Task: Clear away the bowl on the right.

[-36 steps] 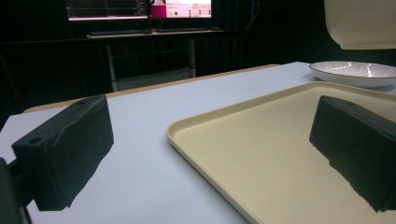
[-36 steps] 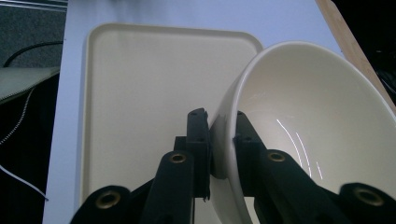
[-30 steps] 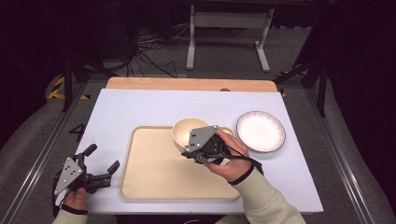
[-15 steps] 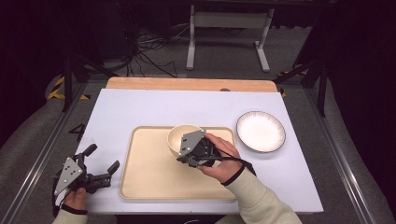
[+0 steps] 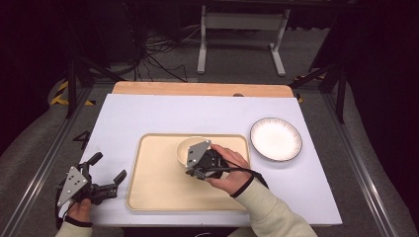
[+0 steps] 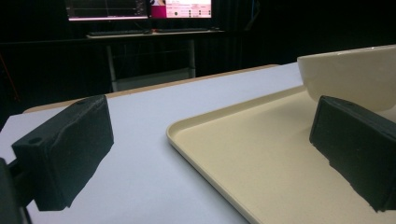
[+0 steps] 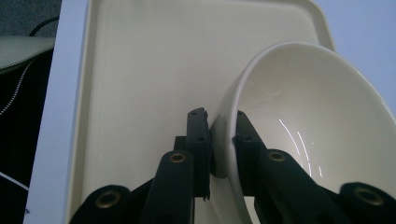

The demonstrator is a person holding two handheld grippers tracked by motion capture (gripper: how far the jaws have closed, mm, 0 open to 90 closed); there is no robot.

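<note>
Our right gripper pinches the bowl rim between its jaws, over the tray; we lower it slowly and flat; our left gripper waits wide open.

We find no word, number, brand or sign that can be read on anything here. In the left gripper view two lit monitors stand on a desk behind the table, and they show coloured bars and small panels, but what is written on them is too small and blurred for us to make out. On the floor left of the table we see yellow-and-black striped tape, which carries no lettering.
</note>
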